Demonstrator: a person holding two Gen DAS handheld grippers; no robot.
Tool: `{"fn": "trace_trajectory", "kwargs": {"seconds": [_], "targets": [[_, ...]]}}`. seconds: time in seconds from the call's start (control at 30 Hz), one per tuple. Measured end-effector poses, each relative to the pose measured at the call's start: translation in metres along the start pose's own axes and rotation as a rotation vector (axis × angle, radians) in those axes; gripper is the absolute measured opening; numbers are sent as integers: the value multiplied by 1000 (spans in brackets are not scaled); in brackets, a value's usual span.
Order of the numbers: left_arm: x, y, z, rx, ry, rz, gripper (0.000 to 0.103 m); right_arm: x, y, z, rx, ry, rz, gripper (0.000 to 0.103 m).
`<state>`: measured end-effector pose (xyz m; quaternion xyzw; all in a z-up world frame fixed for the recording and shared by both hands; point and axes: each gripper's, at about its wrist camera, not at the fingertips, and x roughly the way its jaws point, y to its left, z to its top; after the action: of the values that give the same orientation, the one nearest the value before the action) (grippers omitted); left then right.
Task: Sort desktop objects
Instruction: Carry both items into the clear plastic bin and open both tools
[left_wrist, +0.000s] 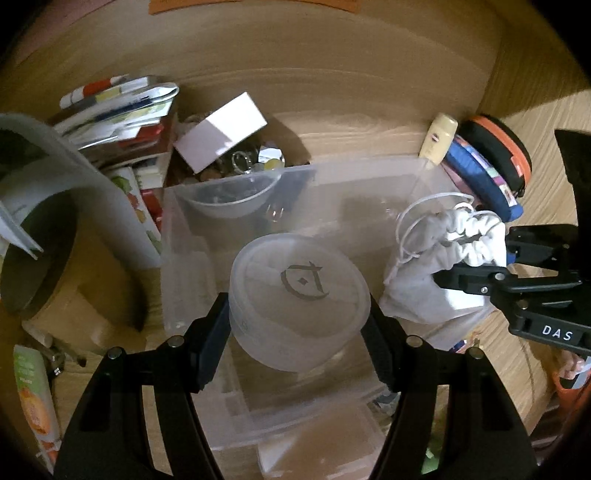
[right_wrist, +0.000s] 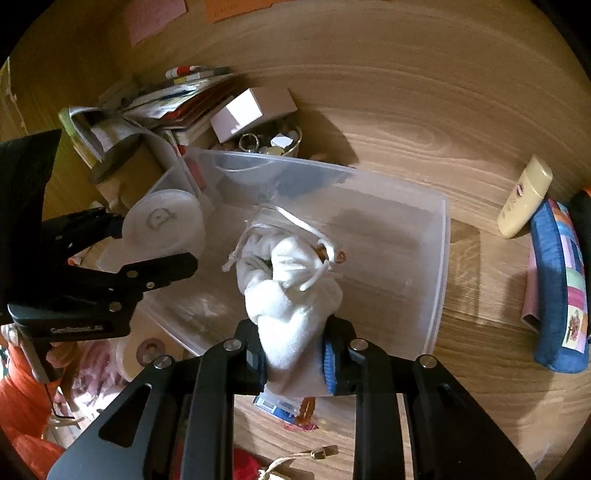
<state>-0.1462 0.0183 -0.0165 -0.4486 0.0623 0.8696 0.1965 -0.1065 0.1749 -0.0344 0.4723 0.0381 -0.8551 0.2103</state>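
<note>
L gripper (left_wrist: 297, 314) clamps a round lidded tub (left_wrist: 299, 291); R gripper (right_wrist: 295, 363) clamps a white drawstring pouch (right_wrist: 291, 295). Both hang directly over the clear plastic bin (right_wrist: 439, 258), pouch at its right side, so release is prob. straight down.

Dim warm light, soft shadows cast right, strong fisheye bending, dark vignetted corners.

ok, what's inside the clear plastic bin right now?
Inside the clear plastic bin, only a translucent bowl at the far end is plainly visible. The round frosted lidded tub and white drawstring pouch cover much of the floor.
</note>
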Motion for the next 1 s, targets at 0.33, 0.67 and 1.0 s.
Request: {"fn": "trace_trajectory", "kwargs": {"seconds": [0.33, 0.67, 1.0], "targets": [[0, -11, 2, 42, 1, 32, 67, 4, 5, -1, -32, 24, -42, 34], [-20, -15, -1, 37, -32, 45, 67, -29, 9, -3, -36, -63, -97, 57], [-56, -13, -8, -2, -84, 47, 76, -79, 26, -19, -48, -225, -182, 82]]}}
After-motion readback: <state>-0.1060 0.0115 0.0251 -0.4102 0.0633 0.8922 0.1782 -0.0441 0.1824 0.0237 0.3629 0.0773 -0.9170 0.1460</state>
